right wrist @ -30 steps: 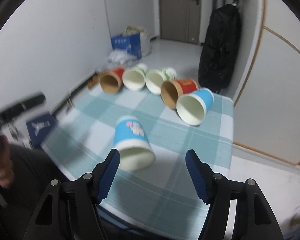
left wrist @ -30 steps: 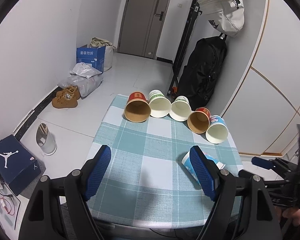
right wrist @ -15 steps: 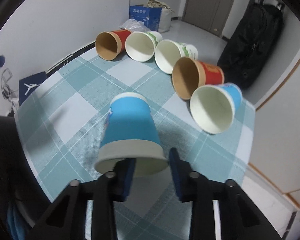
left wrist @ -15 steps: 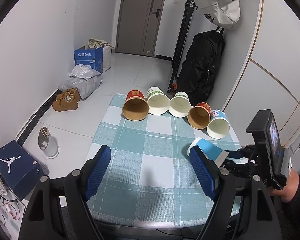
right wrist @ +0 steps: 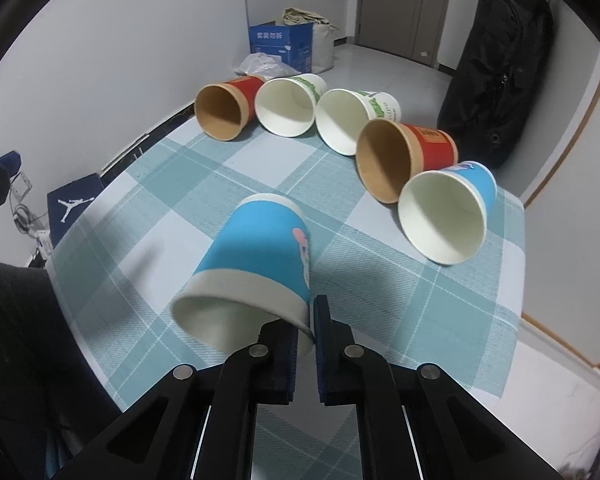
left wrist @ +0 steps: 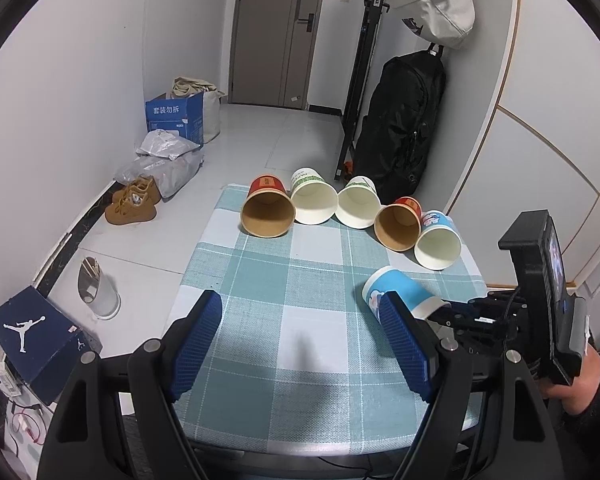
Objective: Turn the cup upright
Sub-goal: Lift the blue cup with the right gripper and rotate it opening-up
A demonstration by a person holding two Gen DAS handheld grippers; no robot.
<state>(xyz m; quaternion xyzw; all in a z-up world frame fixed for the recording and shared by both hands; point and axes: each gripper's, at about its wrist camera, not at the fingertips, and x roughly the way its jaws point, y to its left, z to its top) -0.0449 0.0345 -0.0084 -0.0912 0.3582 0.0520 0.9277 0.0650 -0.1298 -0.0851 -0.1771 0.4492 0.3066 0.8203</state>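
Note:
A blue paper cup (right wrist: 256, 264) lies tilted on its side over the checked tablecloth (right wrist: 340, 208), mouth toward me. My right gripper (right wrist: 306, 320) is shut on its rim wall, one finger inside the mouth and one outside. In the left wrist view the same cup (left wrist: 400, 292) shows at the table's right, held by the right gripper (left wrist: 444, 308). My left gripper (left wrist: 300, 340) is open and empty above the near part of the table.
Several other cups lie on their sides in a row at the far edge: red (right wrist: 228, 108), white (right wrist: 290, 104), white (right wrist: 352, 118), red (right wrist: 404, 156), blue (right wrist: 448, 212). A black bag (left wrist: 400, 128), boxes (left wrist: 176, 116) and shoes (left wrist: 134, 204) are on the floor.
My right gripper moved in and closed on the blue cup's rim, and the cup lifted and tilted off the cloth. My left gripper stayed open and nearly still.

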